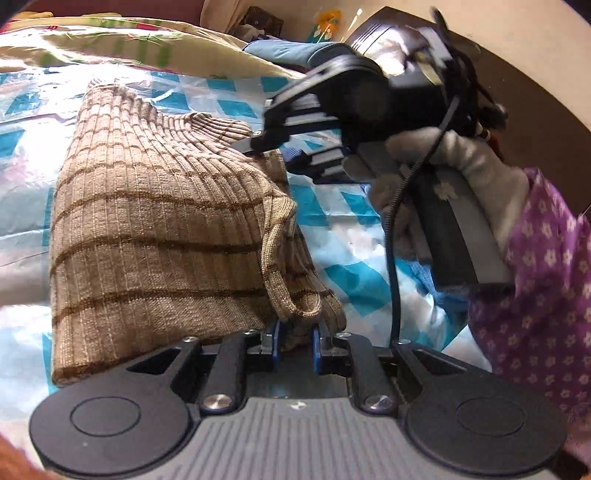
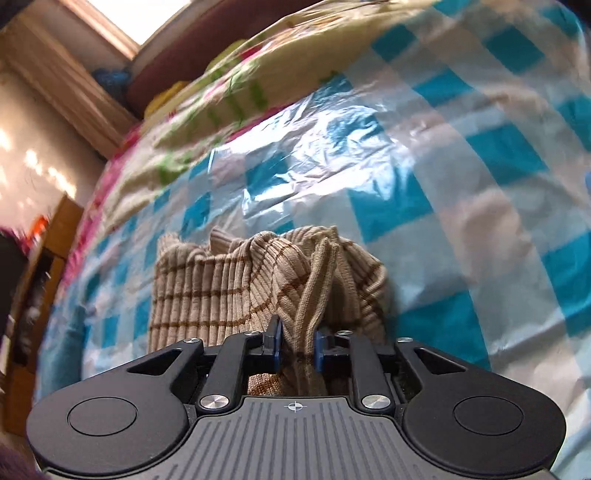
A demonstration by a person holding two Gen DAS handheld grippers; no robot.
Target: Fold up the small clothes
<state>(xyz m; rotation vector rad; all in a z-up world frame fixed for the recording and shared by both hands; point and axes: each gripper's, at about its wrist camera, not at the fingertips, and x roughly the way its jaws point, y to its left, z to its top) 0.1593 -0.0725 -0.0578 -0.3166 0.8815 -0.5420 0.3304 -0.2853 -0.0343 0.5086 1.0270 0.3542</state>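
Tongs, left (image 1: 295, 341) and right (image 2: 297, 347), each pinched on beige striped knit garment (image 1: 155, 236); checked sheet (image 1: 351, 236) beneath.

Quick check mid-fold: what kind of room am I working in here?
Most likely a bedroom. The striped knit garment lies on a bed under a blue-checked plastic sheet, with a floral quilt beyond and a wooden window frame.

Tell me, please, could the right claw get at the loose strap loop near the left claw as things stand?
Probably not yet: the right claw is shut on the top, so it would have to let go first. The loop itself lies exposed beside the left claw.
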